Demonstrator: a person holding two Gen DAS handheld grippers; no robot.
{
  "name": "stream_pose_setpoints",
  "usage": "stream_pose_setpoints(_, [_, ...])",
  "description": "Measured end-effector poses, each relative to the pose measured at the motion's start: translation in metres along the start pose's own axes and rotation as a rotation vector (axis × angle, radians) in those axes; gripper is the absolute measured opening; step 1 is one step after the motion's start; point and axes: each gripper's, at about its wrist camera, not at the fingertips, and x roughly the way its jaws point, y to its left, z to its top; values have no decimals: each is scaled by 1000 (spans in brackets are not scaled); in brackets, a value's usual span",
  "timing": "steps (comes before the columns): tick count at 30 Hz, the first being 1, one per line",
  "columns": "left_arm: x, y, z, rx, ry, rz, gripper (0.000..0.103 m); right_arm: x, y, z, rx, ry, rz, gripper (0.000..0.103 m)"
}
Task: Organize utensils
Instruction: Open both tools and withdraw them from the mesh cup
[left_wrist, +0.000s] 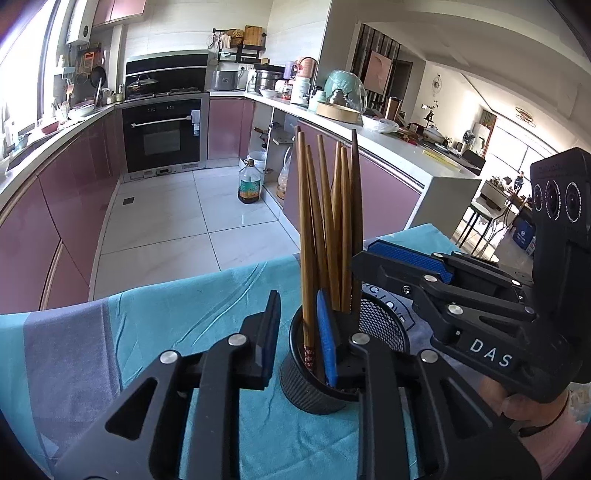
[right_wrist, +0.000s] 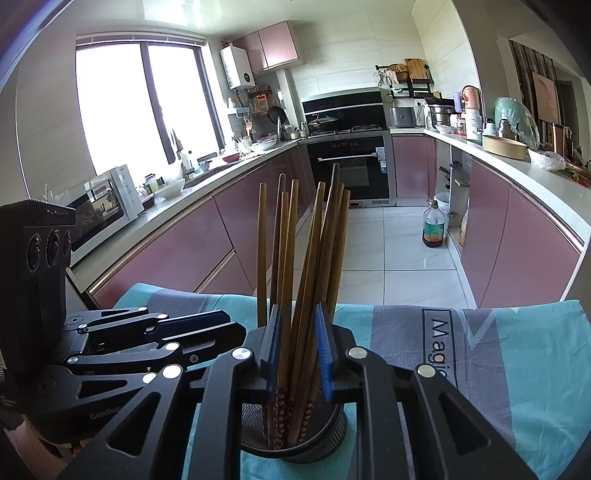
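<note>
At lower centre of both views, wooden chopsticks are stood upright in a black mesh holder on a blue cloth. The right gripper is parted around several chopsticks, released; the left gripper is seen parted, its right finger inside the holder's rim, nothing grasped

Brown chopsticks w/ prob. floral red ends, black mesh holder.

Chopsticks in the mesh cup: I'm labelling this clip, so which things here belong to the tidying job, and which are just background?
Job:
chopsticks
mesh cup
left gripper
right gripper

Background:
oil bottle
oven
microwave
blue cloth
</note>
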Motion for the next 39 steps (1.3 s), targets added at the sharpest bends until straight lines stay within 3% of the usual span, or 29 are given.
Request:
stream_pose_setpoints(6, [-19, 7, -6, 5, -71, 55, 52, -13, 8, -9, -18, -17, -1, 26])
stream_pose_setpoints(8, [-28, 10, -11, 5, -100, 78, 63, -19, 12, -13, -26, -29, -4, 40])
stream_pose_setpoints(11, [-43, 19, -22, 4, -143, 121, 79, -26, 19, -21, -41, -43, -17, 43])
stream_pose_setpoints(12, [-48, 23, -27, 0, -162, 143, 84, -28, 21, -24, -43, -47, -24, 48])
stream_pose_setpoints(13, [-52, 26, -31, -3, -174, 159, 86, -29, 22, -27, -44, -56, -34, 60])
stream_pose_setpoints(16, [-62, 35, -44, -15, -200, 206, 97, -33, 29, -36, -63, -61, -58, 65])
stream_pose_setpoints(22, [-89, 44, -74, -12, -284, 297, 97, -44, 43, -56, -84, -115, -83, 96])
stream_pose_setpoints(39, [-138, 26, -133, -63, -443, 355, 97, -74, 67, -92, -79, -291, -205, 97])
